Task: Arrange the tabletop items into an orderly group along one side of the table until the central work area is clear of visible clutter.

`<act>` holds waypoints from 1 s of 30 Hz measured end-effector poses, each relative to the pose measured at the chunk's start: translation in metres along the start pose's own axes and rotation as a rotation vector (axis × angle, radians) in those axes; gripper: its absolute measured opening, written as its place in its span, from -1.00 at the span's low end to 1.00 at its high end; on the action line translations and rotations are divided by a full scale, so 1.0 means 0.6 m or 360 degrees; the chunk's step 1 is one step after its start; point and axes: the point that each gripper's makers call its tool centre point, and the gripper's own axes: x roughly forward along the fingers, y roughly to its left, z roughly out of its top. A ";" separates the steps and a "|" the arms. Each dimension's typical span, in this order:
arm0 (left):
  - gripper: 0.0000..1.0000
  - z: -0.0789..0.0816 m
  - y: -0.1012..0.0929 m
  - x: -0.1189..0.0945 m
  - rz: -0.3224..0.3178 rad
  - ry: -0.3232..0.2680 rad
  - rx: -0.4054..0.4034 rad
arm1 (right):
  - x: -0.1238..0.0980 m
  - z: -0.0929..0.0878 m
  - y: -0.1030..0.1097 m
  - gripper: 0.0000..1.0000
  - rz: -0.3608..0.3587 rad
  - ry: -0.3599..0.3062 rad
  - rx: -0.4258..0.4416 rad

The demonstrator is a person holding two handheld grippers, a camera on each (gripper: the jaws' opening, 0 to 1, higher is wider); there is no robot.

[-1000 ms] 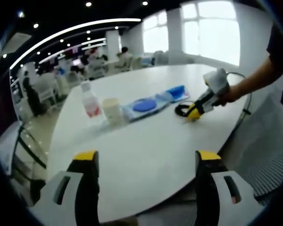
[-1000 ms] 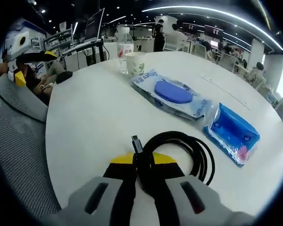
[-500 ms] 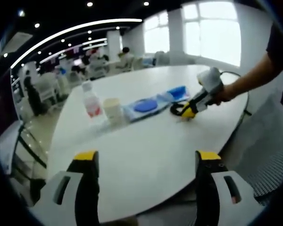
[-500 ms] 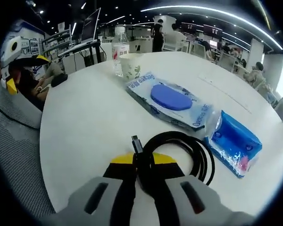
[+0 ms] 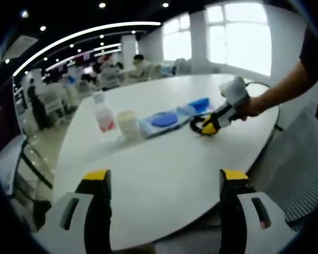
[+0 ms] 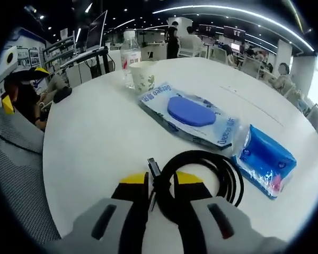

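Right gripper (image 6: 161, 182): your jaws sit either side of the near edge of the coiled black cable (image 6: 204, 174), close against it but with a sliver of gap showing on the left side; I cannot tell whether the clamp is firm; the coil lies flat on the white desk (image 6: 95, 143), plug end pointing up beside the left jaw.

Row as it stands in the right gripper view, far to near: water bottle (image 6: 129, 62); paper cup (image 6: 142, 75), just beside the bottle; wet-wipes pack (image 6: 191, 114) with its blue lid; blue tissue pack (image 6: 267, 160), touching or nearly touching the wipes pack; the cable lies just left of the tissue pack, close to its edge.

Left gripper (image 5: 164, 180): jaws wide apart, holding nothing, hovering off the near edge of the desk (image 5: 164, 174); from there the row runs bottle (image 5: 102, 114), cup (image 5: 128, 124), wipes (image 5: 161, 120), tissues (image 5: 199, 103), with your right gripper (image 5: 208, 127) on the cable (image 5: 199, 126) at the right end.

Step in hand, as judged: seating the cable at the end of the row; placement looks nearly done.

Next move calls for: letting go of the coil only once it lies settled and lined up with the packs; lift straight off so the loops do not spring or drag; the centre already looks free.
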 end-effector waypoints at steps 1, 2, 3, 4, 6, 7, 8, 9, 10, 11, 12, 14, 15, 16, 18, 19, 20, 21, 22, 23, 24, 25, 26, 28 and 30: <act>0.61 0.000 0.000 0.000 -0.0001 0.0000 0.0000 | -0.002 0.002 0.001 -0.63 -0.0001 -0.0009 0.0008; 0.61 0.000 0.000 0.000 -0.0002 -0.0001 0.0000 | -0.004 0.002 -0.001 -0.62 -0.0005 -0.0020 0.0015; 0.61 0.000 0.000 0.001 0.0000 -0.0003 0.0000 | -0.006 0.003 -0.001 -0.61 -0.0009 -0.0027 0.0020; 0.61 0.000 0.000 0.001 0.0001 -0.0004 0.0000 | -0.008 0.004 0.000 -0.59 -0.0013 -0.0034 0.0027; 0.61 0.000 0.001 0.001 0.0002 -0.0005 -0.0001 | -0.016 0.005 0.001 -0.54 -0.0022 -0.0053 0.0050; 0.61 0.001 0.001 0.001 0.0003 -0.0008 -0.0001 | -0.021 0.006 0.001 -0.51 -0.0028 -0.0061 0.0066; 0.61 0.001 0.000 0.001 0.0003 -0.0009 -0.0002 | -0.025 0.006 0.001 -0.48 -0.0037 -0.0071 0.0082; 0.61 0.002 0.000 0.001 0.0004 -0.0011 -0.0002 | -0.033 0.008 0.001 -0.45 -0.0047 -0.0088 0.0101; 0.61 0.002 0.001 0.001 0.0004 -0.0012 -0.0002 | -0.041 0.008 -0.002 -0.42 -0.0067 -0.0105 0.0123; 0.61 0.002 0.001 0.001 0.0004 -0.0014 -0.0003 | -0.044 0.008 -0.004 -0.37 -0.0080 -0.0111 0.0133; 0.61 0.002 0.001 0.001 0.0004 -0.0015 -0.0003 | -0.054 0.008 -0.007 -0.34 -0.0113 -0.0124 0.0168; 0.62 0.002 0.001 0.001 0.0002 -0.0018 -0.0004 | -0.065 0.005 -0.006 -0.26 -0.0111 -0.0132 0.0190; 0.62 0.003 0.001 0.001 0.0001 -0.0020 -0.0002 | -0.071 0.003 -0.006 -0.22 -0.0118 -0.0133 0.0197; 0.62 0.003 0.000 0.002 -0.0002 -0.0021 0.0000 | -0.080 0.001 -0.008 -0.18 -0.0137 -0.0142 0.0203; 0.63 0.004 0.000 0.002 -0.0002 -0.0025 0.0004 | -0.096 -0.004 -0.014 -0.11 -0.0176 -0.0157 0.0243; 0.63 0.005 0.000 0.002 -0.0001 -0.0028 0.0005 | -0.103 -0.006 -0.016 -0.08 -0.0190 -0.0167 0.0264; 0.63 0.005 0.000 0.002 -0.0002 -0.0029 0.0004 | -0.112 -0.009 -0.018 -0.04 -0.0208 -0.0175 0.0286; 0.64 0.005 -0.001 0.002 -0.0003 -0.0028 0.0005 | -0.118 -0.011 -0.020 0.00 -0.0217 -0.0181 0.0300; 0.64 0.005 -0.001 0.002 -0.0004 -0.0027 0.0008 | -0.124 -0.013 -0.020 0.04 -0.0228 -0.0180 0.0313; 0.65 0.006 -0.002 0.002 -0.0007 -0.0028 0.0013 | -0.133 -0.015 -0.022 0.10 -0.0246 -0.0188 0.0334; 0.65 0.007 -0.003 0.003 -0.0011 -0.0031 0.0012 | -0.141 -0.015 -0.021 0.14 -0.0249 -0.0199 0.0348; 0.65 0.007 -0.004 0.003 -0.0015 -0.0031 0.0010 | -0.148 -0.015 -0.020 0.16 -0.0250 -0.0204 0.0363; 0.65 0.006 -0.005 0.003 -0.0018 -0.0030 0.0008 | -0.157 -0.016 -0.017 0.19 -0.0248 -0.0210 0.0375; 0.65 0.005 -0.006 0.003 -0.0024 -0.0022 0.0013 | -0.174 -0.015 -0.010 0.28 -0.0247 -0.0225 0.0367; 0.66 0.005 -0.006 0.003 -0.0023 -0.0022 0.0016 | -0.187 -0.015 -0.004 0.39 -0.0249 -0.0229 0.0349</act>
